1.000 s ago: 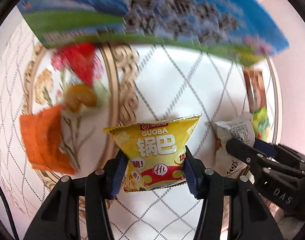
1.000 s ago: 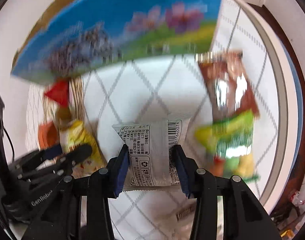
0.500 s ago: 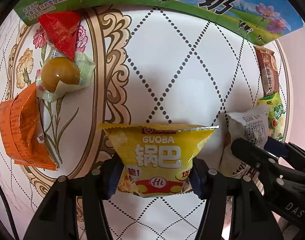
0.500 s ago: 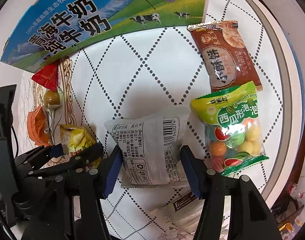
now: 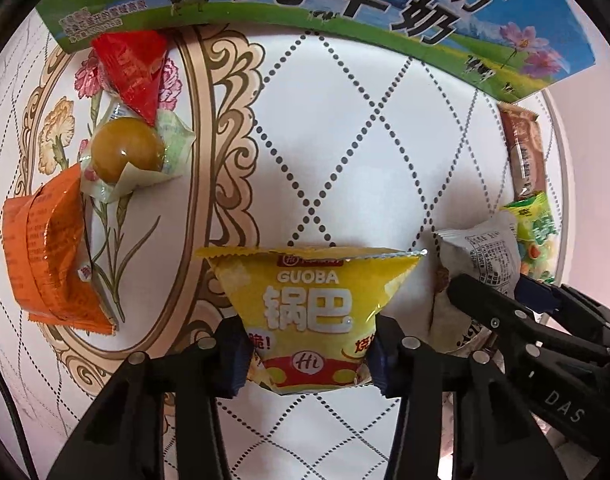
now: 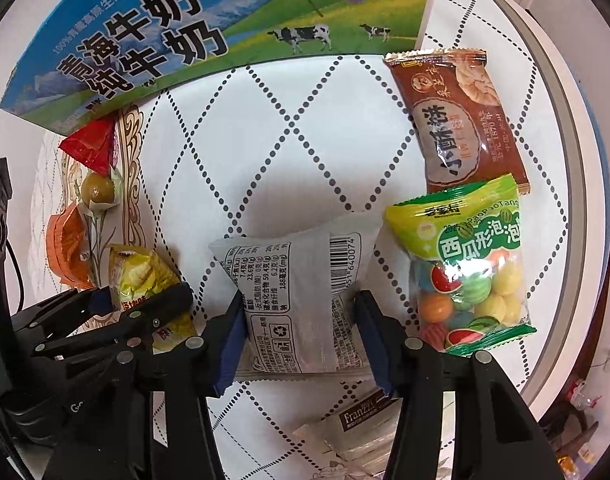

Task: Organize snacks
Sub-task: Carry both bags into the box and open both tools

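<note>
Now w/ left tongs (image 5: 309, 354) pinching yellow pack (image 5: 311, 308) & right tongs (image 6: 301, 344) pinching grey pack (image 6: 301, 304), lift both level, avoid squeezing harder.

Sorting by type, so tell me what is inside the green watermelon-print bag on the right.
Through the clear window of the green bag, round candies show: watermelon-striped, yellow, orange and blue. The printed green top hides whatever sits higher up, so the full count cannot be seen.

We see the right gripper (image 6: 301, 340) clamping a grey snack packet (image 6: 301, 300) over the diamond-patterned tablecloth (image 6: 273, 152), with a green candy bag (image 6: 469, 272) just beside it and a milk carton (image 6: 193, 28) beyond.
</note>
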The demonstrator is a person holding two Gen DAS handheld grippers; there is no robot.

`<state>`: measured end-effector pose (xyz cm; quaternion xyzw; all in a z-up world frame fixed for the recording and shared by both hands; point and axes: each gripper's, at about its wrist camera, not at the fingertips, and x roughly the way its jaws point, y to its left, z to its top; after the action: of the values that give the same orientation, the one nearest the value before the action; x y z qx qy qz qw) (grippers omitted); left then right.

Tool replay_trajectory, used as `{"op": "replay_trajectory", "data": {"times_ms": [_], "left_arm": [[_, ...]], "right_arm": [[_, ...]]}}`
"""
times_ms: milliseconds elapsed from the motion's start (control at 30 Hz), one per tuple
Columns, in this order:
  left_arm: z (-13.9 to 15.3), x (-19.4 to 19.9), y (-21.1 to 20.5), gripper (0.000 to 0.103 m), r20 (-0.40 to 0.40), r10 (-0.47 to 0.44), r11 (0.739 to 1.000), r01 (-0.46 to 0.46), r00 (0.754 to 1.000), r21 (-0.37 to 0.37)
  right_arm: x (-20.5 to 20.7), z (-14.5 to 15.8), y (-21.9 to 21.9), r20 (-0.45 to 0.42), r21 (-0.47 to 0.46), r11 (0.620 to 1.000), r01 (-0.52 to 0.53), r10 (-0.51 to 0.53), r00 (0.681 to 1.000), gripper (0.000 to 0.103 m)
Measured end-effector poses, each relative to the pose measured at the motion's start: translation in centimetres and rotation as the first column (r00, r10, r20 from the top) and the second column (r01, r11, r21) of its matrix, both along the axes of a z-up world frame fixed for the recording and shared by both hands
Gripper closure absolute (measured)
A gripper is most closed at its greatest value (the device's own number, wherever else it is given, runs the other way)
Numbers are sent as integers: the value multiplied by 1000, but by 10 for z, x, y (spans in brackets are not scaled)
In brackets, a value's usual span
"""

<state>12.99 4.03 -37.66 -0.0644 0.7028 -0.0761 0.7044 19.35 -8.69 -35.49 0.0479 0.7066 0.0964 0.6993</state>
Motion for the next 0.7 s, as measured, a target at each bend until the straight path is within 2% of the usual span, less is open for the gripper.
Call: {"op": "replay_trajectory", "data": {"times_ms": [33, 100, 200, 300, 467, 567, 700], "left_arm": [[6, 0, 0, 60, 4, -2, 1000, 2, 1000, -12], [22, 0, -4, 60, 19, -12, 999, 13, 1000, -42], [64, 2, -2, 60, 84, -25, 997, 30, 996, -64], [114, 14, 0, 60, 159, -28, 994, 45, 987, -101], [176, 50, -1, 60, 258, -56, 989, 90, 964, -119], [195, 86, -1, 60, 283, -68, 988, 104, 957, -113], [200, 140, -8, 60, 286, -87, 992, 111, 954, -68]], "right_arm": [[-1, 3, -3, 3, 6, 1000, 4, -4, 1000, 54], [-2, 13, -6, 16, 28, 1000, 14, -14, 1000, 55], [-2, 36, -9, 48, 70, 997, 15, -18, 999, 55], [1, 67, -13, 93, 120, 993, 11, -22, 995, 55], [26, 129, -21, 193, 188, 982, -3, -34, 981, 55], [57, 166, -24, 261, 207, 978, -20, -36, 965, 55], [100, 193, -26, 336, 158, 987, -35, -20, 942, 55]]}}
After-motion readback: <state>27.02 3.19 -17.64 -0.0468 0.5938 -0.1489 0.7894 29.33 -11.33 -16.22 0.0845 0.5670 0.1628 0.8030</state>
